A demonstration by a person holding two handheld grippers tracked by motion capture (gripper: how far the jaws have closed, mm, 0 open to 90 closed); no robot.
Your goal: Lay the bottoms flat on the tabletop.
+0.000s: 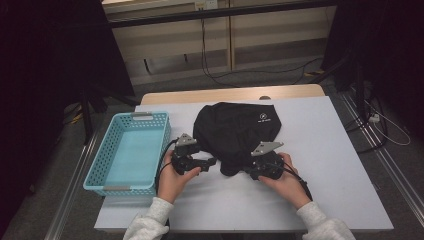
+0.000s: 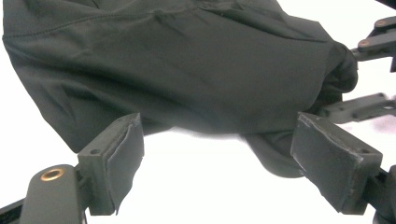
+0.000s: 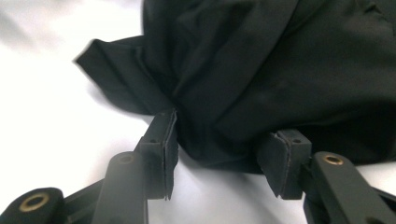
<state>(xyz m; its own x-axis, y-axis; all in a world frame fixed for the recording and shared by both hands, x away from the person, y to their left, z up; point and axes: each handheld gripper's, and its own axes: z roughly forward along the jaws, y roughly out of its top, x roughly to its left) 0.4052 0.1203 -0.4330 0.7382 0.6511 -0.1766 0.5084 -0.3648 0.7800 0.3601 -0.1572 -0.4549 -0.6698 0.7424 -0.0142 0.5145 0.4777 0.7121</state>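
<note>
On the white table (image 1: 320,165), a black garment (image 1: 235,131) is lying bunched near the centre, with the blue basket (image 1: 107,165) sitting empty at nine o'clock from it. By my judgement the work is only beginning: nothing is folded or moved to the basket yet. The left gripper (image 1: 212,161) is waiting at the cloth's seven o'clock edge, jaws standing wide with bare table between them. The right gripper (image 1: 245,169) is working at the five o'clock edge, jaws straddling a bulge of fabric; whether the pads are pressing it yet I cannot tell. The garment is looking soft, matte, creased, with a small pale logo (image 1: 262,118) showing.
</note>
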